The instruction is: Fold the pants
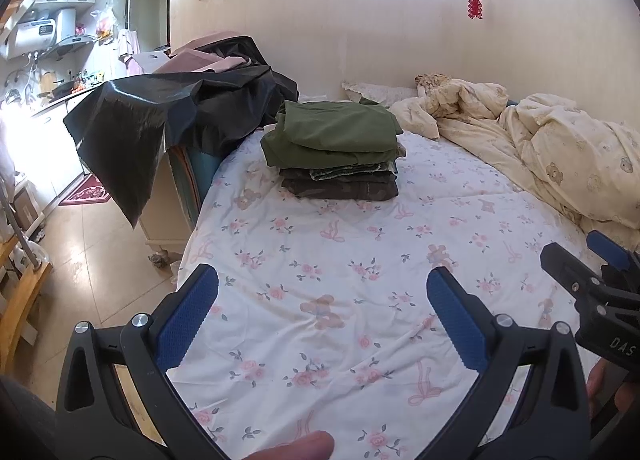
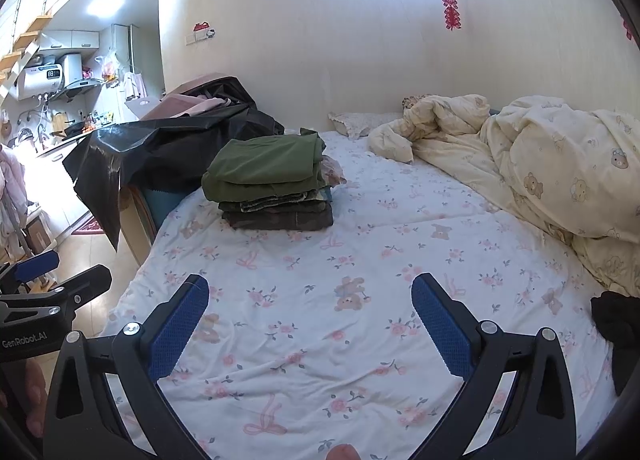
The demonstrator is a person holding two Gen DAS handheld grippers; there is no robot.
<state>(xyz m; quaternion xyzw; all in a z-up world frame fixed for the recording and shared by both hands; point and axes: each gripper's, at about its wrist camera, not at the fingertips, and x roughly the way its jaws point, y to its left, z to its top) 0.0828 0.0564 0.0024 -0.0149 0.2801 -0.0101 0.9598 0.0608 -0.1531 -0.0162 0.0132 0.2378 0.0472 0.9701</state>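
Observation:
A stack of folded pants (image 1: 336, 148), olive green on top and camouflage below, sits on the floral bed sheet (image 1: 320, 260) near the bed's far left side; it also shows in the right wrist view (image 2: 272, 184). My left gripper (image 1: 322, 288) is open and empty, hovering over the bare sheet well short of the stack. My right gripper (image 2: 310, 296) is open and empty over the sheet (image 2: 360, 260). A dark garment (image 2: 614, 328) lies at the right edge of the right wrist view. Each gripper shows at the edge of the other's view.
A crumpled cream quilt (image 1: 560, 148) fills the bed's far right side. A black plastic sheet (image 1: 168, 116) covers furniture at the bed's left. The tiled floor (image 1: 88, 252) and a kitchen area lie to the left. The wall stands behind the bed.

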